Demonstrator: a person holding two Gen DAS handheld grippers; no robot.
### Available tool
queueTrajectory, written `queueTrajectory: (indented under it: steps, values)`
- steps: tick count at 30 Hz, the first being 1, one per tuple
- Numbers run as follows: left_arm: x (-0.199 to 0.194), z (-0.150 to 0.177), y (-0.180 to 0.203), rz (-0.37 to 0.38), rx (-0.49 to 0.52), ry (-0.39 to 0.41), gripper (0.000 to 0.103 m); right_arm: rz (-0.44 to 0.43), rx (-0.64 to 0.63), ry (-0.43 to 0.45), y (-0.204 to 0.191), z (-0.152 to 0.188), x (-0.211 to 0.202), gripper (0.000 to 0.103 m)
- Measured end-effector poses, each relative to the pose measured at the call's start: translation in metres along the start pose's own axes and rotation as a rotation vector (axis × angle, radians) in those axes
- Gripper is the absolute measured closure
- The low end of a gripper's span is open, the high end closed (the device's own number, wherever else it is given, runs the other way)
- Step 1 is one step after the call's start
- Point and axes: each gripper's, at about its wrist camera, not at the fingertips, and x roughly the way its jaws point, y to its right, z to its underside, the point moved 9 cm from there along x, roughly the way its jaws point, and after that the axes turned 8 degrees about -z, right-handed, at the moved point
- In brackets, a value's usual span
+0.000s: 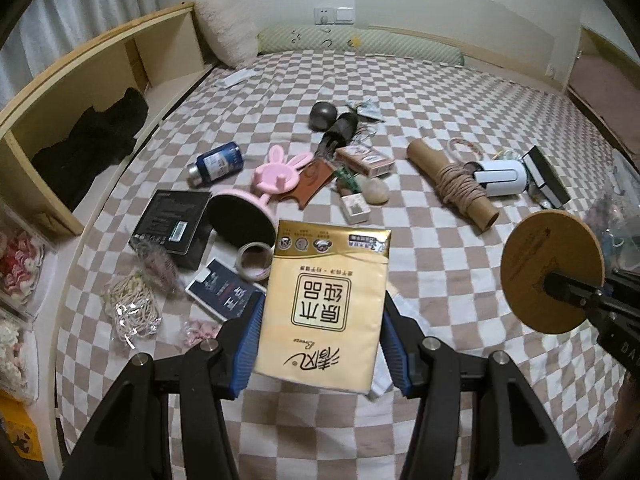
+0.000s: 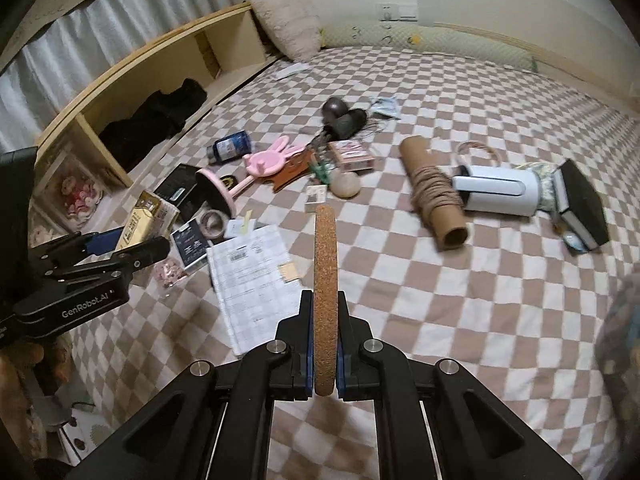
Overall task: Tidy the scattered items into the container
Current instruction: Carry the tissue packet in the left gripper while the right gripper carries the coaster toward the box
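Left gripper (image 1: pixel 320 344): jaws part open, clamped on both long sides of a yellow tissue pack (image 1: pixel 324 304), which is held clear above the bed (image 1: pixel 460 272).

Right gripper (image 2: pixel 325 344): jaws nearly closed, pinching a round cork coaster (image 2: pixel 325 280) by its rim; the disc is held edge-on in the right wrist view and seen face-on at the right in the left wrist view.

Bed: covered by a brown-and-white checked sheet, with pillows (image 1: pixel 228 28) at the far end.

Scattered items, left group: blue bottle (image 1: pixel 218 162); pink rabbit stand (image 1: pixel 280 170); black box (image 1: pixel 172 220); tape roll (image 1: pixel 254 260); dark booklet (image 1: pixel 224 292); bagged cord (image 1: pixel 132 308). A printed sheet (image 2: pixel 252 272) is laid flat just beside this group, near the grippers.

Middle group: dark ball (image 1: pixel 323 116); small carton (image 1: pixel 362 160); white cube (image 1: pixel 355 208); pale stone (image 1: pixel 376 192).

Right group: cardboard tube (image 1: pixel 452 184) wound with twine; white cylinder (image 1: pixel 500 178) just beside it; black book (image 1: pixel 546 176) beyond.

Far left: wooden shelf (image 1: pixel 100 60) along the bed, dark fabric (image 1: pixel 96 140) inside one compartment.

Container: cannot be identified in either view.
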Motion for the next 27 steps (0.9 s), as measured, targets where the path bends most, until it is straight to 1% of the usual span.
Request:
queueTrajectory:
  steps: [10, 18, 22, 27]
  values:
    - [-0.022, -0.021, 0.035, 0.058, 0.017, 0.05, 0.049, 0.09, 0.01, 0.052, 0.037, -0.009, -0.041, 0.094]
    - [-0.034, -0.035, 0.058, 0.096, 0.028, 0.074, 0.049, 0.175, 0.004, 0.085, 0.065, -0.014, -0.077, 0.094]
    - [-0.041, -0.042, 0.066, 0.1, 0.027, 0.096, 0.049, 0.22, -0.007, 0.102, 0.078, -0.016, -0.093, 0.094]
    - [-0.053, -0.051, 0.082, 0.109, 0.046, 0.126, 0.049, 0.246, 0.005, 0.12, 0.094, -0.016, -0.111, 0.094]
